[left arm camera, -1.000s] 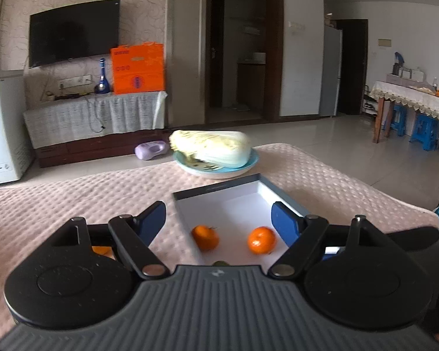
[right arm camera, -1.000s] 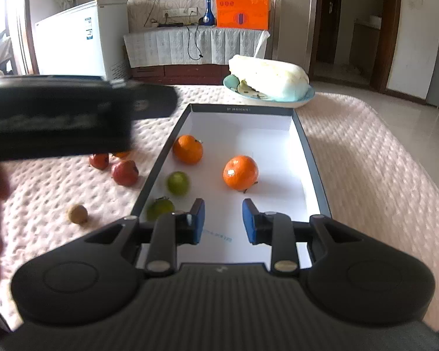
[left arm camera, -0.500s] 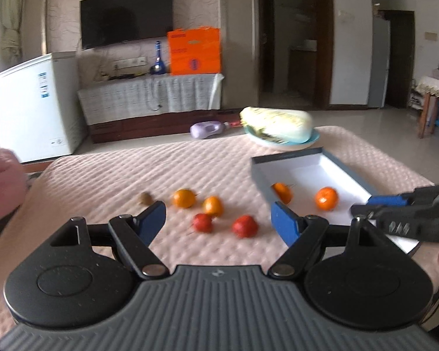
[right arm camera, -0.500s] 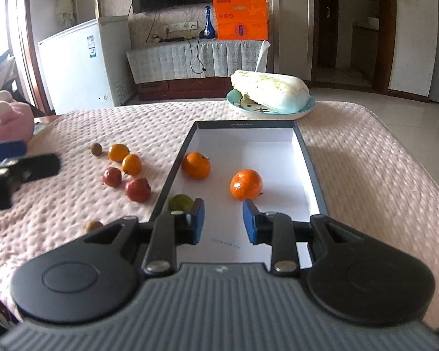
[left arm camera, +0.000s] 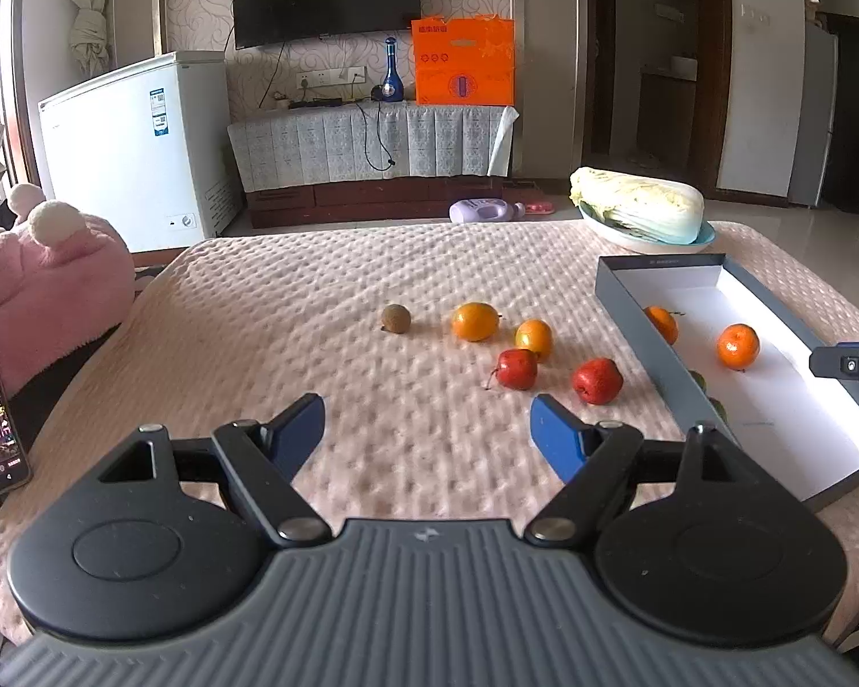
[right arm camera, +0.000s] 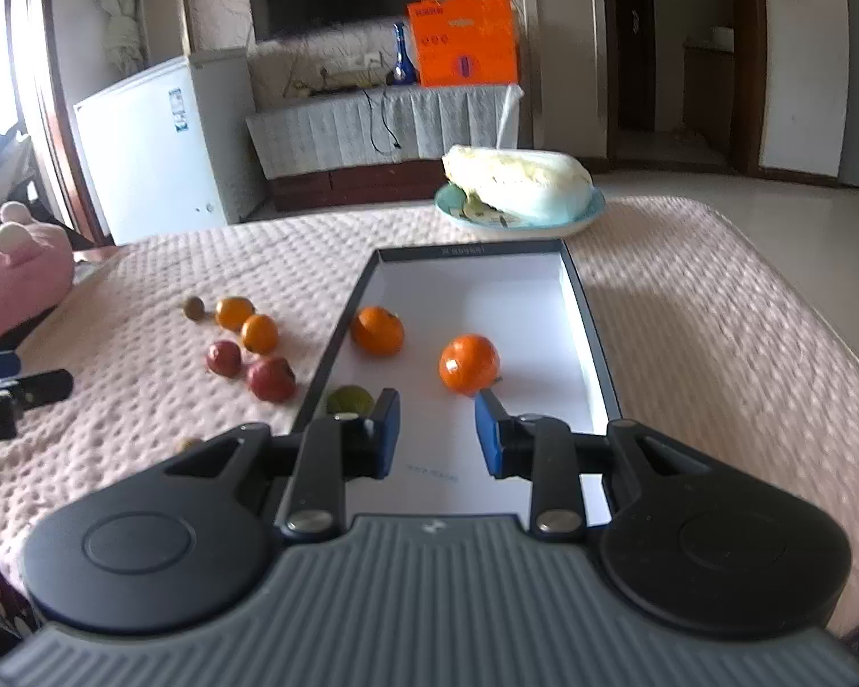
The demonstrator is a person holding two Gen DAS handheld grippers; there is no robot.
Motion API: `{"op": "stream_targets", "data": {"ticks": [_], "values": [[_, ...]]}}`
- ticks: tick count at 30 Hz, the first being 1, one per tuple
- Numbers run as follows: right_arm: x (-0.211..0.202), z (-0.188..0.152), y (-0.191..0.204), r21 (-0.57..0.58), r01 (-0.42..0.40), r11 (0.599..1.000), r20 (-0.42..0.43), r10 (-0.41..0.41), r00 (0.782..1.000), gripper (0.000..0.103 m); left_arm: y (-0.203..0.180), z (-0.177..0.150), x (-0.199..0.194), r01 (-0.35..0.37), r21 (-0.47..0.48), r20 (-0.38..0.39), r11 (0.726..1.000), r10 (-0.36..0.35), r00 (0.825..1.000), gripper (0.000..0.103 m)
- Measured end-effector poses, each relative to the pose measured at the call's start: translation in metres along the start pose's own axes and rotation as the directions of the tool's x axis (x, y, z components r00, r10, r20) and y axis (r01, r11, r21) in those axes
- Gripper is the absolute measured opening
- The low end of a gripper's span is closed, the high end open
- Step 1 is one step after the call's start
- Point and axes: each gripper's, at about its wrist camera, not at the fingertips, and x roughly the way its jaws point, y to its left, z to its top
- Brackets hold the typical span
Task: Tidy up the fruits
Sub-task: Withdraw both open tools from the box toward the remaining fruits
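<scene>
Hovering over the near edge of the quilted tabletop [left arm camera: 326, 286], the left gripper [left arm camera: 426, 429] has its blue jaws spread wide with nothing between them, facing the loose fruit gathered toward the middle, just beside the long left wall of the tray [left arm camera: 647, 338]. Out on the cloth I count two small red apples [left arm camera: 597, 380], two yellow-orange citrus [left arm camera: 474, 321] behind them, and one brown round fruit [left arm camera: 396, 318] farthest left; the right wrist view also catches one more small brown fruit [right arm camera: 188, 444] at the near edge, half hidden by the tool. Inside the tray lie two oranges [right arm camera: 468, 363] near its middle and what look like two green fruits [right arm camera: 349, 401] against the left wall, though only one shows clearly. The right gripper [right arm camera: 436, 435] hangs over the tray's near end, jaws drawn close but gripping nothing, with white tray floor showing in the gap. These fruits look light, firm and smooth-skinned, so likely to roll on the bumpy cloth if nudged; I'd judge each is best taken across its widest girth, pads on opposite sides, gently enough not to bruise the apples. A cabbage on a blue plate [right arm camera: 592, 207] sits at the far edge beyond the tray
</scene>
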Motion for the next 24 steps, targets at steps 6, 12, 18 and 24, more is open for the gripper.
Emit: {"op": "stream_targets", "data": {"ticks": [6,12,18,24], "values": [[-0.01,0.003,0.011,-0.017,-0.034,0.999,0.077,0.035,0.996,0.032,0.008,-0.002,0.004,-0.017,0.008,-0.006,1.0,0.017,1.0,0.082],[-0.008,0.002,0.043,-0.097,-0.122,0.988,0.081,0.13,0.988,0.032,0.012,-0.003,0.006,-0.018,0.008,-0.016,1.0,0.019,1.0,0.083],[-0.002,-0.003,0.085,-0.212,-0.203,0.956,0.051,0.218,0.975,0.032,0.016,-0.003,0.007,-0.022,0.001,-0.026,1.0,0.022,0.999,0.083],[0.007,-0.005,0.105,-0.241,-0.234,0.942,0.019,0.246,0.969,0.032,0.02,-0.003,0.007,-0.018,-0.015,-0.03,1.0,0.017,0.999,0.083]]}}
